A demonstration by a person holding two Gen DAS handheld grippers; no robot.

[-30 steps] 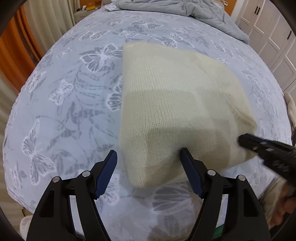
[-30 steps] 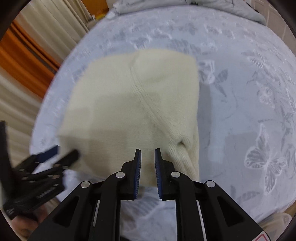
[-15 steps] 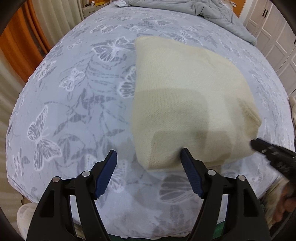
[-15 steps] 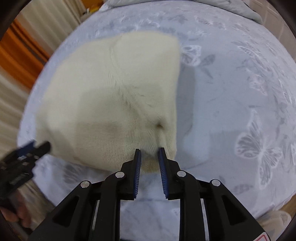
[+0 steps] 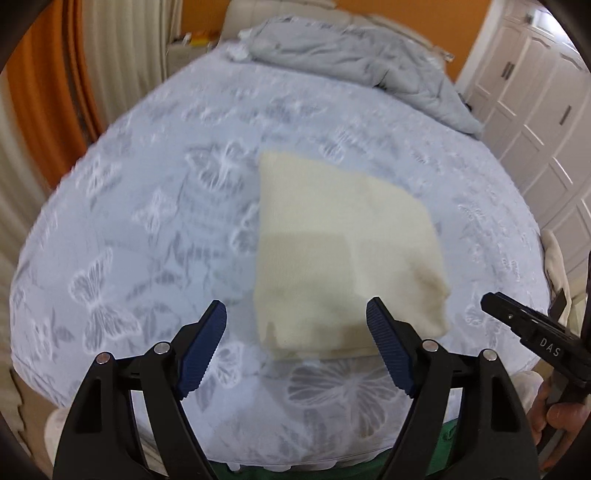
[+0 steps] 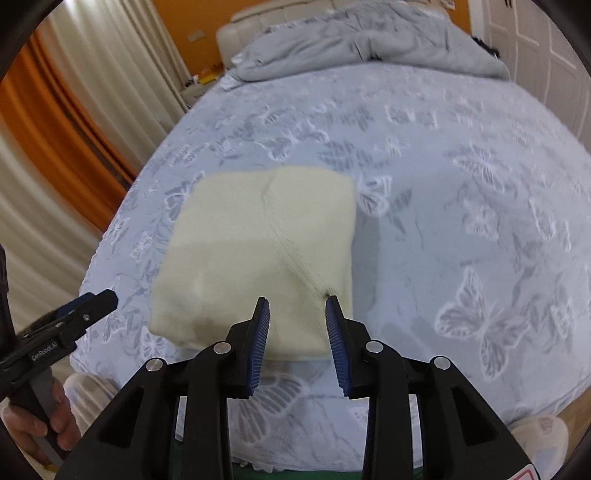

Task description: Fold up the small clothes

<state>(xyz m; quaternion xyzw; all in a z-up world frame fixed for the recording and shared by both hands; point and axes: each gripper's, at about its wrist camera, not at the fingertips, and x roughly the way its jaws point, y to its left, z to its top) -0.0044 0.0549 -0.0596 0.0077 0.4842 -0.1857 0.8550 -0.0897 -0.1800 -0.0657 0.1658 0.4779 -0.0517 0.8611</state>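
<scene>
The cream knit garment [image 6: 258, 254] lies folded on the bed [image 6: 461, 184], both my grippers, left [image 5: 295, 345] and right [image 6: 297, 339], are opening empty just before its near edge, so next I judge a new piece.

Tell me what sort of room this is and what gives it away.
Most likely a bedroom. The work surface is a bed with a butterfly-print sheet, a rumpled grey duvet lies against a padded headboard, and white panelled wardrobe doors stand alongside. A folded cream knit garment lies on the sheet.
</scene>
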